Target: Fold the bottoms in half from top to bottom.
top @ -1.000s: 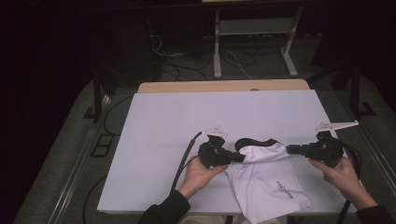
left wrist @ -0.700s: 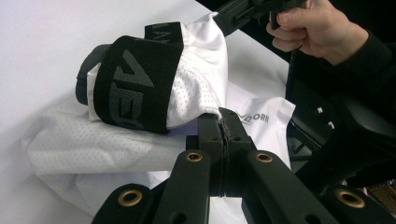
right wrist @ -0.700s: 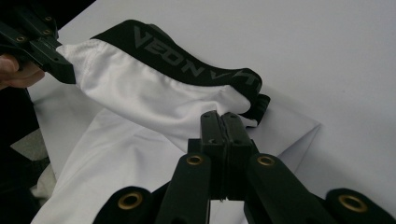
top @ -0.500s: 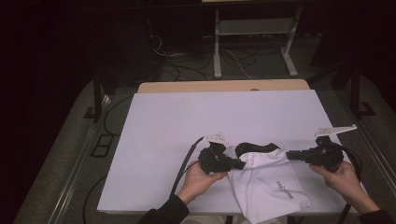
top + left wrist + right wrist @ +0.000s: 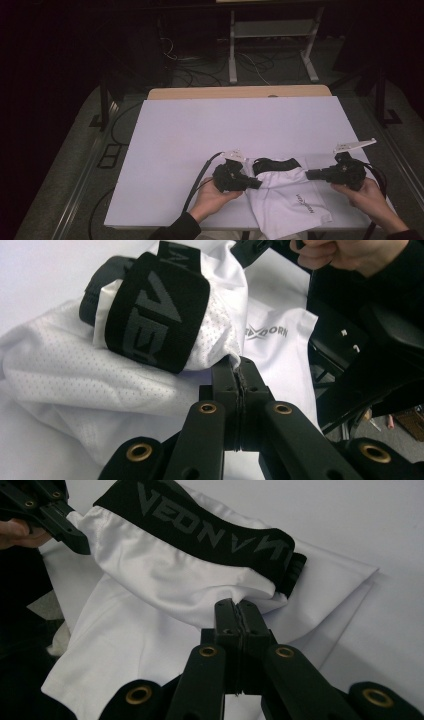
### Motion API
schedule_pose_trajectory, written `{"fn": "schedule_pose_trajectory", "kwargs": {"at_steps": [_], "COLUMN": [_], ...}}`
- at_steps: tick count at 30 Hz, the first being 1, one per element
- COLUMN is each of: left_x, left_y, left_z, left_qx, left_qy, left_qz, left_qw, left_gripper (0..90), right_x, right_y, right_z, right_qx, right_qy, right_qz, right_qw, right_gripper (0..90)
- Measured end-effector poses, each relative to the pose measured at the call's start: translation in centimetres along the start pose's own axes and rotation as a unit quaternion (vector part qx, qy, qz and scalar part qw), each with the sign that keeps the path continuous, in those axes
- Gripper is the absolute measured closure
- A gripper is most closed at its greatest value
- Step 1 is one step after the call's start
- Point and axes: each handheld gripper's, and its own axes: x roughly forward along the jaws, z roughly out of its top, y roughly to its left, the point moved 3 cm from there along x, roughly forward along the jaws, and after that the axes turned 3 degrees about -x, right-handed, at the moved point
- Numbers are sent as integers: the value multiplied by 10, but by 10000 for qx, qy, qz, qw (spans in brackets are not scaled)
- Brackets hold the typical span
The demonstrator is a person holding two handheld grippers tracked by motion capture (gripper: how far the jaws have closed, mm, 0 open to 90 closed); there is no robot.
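A white table (image 5: 200, 135) stands in a dark room, cables on the floor behind it. At its near edge, the left gripper (image 5: 239, 371) has its jaws clenched on a fold of the white shorts (image 5: 287, 197), and the right gripper (image 5: 239, 611) pinches the fabric at the other side. The black waistband (image 5: 274, 165) lies between the two grippers, and the shorts' lower part hangs over the table's near edge.

left tool (image 5: 240, 371) pinches white shorts (image 5: 75, 380) fabric.
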Motion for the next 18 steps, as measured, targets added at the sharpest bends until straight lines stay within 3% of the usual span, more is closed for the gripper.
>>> {"fn": "schedule_pose_trajectory", "kwargs": {"at_steps": [15, 18], "left_x": [7, 7], "left_y": [-3, -3], "left_z": [-8, -8], "left_qx": [46, 68], "left_qy": [164, 193], "left_qz": [-89, -89], "left_qw": [9998, 9998], "left_gripper": [883, 883], "right_x": [3, 3], "right_y": [4, 5], "right_z": [-6, -6], "right_qx": [-29, 8], "right_qy": [380, 466], "right_qz": [113, 118], "right_qw": [9992, 9988], "right_gripper": [861, 793]}}
